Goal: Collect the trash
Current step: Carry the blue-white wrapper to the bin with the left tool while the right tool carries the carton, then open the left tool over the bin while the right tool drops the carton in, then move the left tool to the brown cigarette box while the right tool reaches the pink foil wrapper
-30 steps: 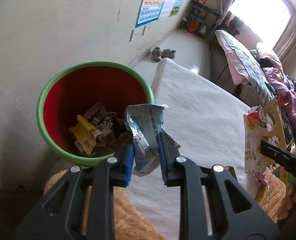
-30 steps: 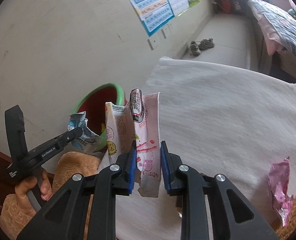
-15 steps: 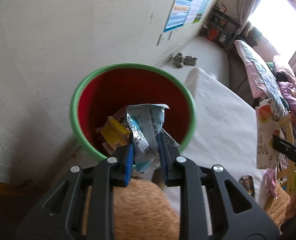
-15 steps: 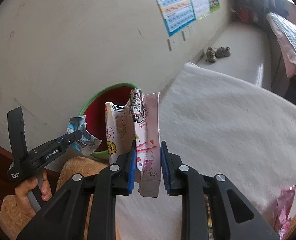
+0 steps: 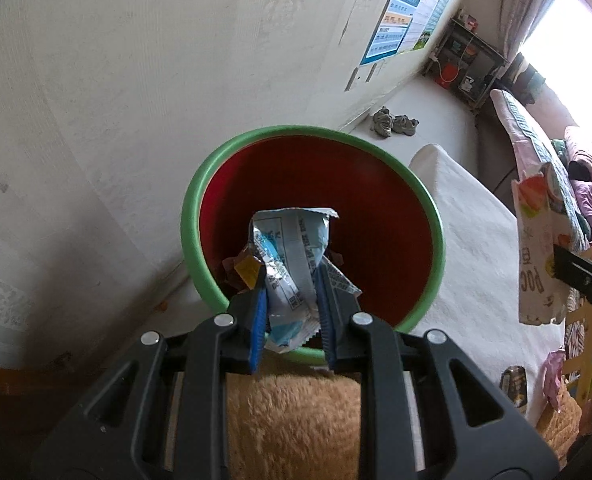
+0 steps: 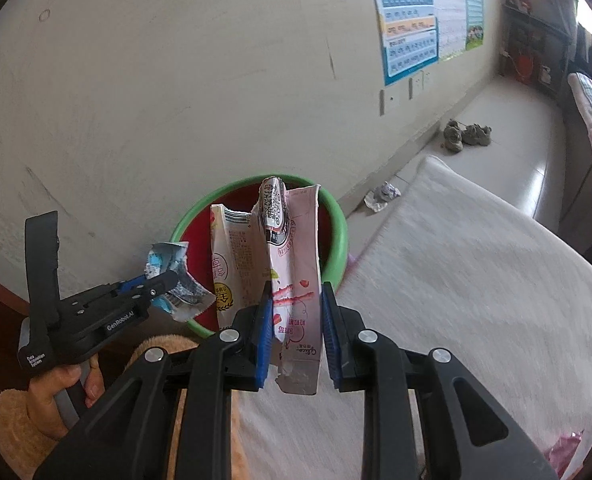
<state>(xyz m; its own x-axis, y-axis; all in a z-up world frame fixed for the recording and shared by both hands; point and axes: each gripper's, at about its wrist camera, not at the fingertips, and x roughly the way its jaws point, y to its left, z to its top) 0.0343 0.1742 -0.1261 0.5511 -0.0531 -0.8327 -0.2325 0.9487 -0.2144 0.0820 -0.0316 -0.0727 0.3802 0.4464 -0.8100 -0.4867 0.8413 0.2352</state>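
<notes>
A red bin with a green rim (image 5: 224,168) stands by the wall and holds several wrappers. My left gripper (image 5: 290,300) is shut on a crumpled blue-and-white wrapper (image 5: 296,240), held over the bin's near edge. In the right wrist view the same left gripper (image 6: 152,286) and wrapper (image 6: 164,260) sit left of the bin (image 6: 340,232). My right gripper (image 6: 296,312) is shut on flattened pink and white cartons (image 6: 296,256), just in front of the bin. The cartons also show at the right of the left wrist view (image 5: 536,248).
A white-covered bed (image 6: 476,300) lies right of the bin. A crumpled paper (image 6: 382,194) and a pair of shoes (image 6: 466,136) lie on the floor by the wall. A pink wrapper (image 6: 564,446) and a dark wrapper (image 5: 514,384) lie on the bed.
Both grippers have moved toward the bin with their trash still held. The left gripper's wrapper now hangs over the bin opening.
</notes>
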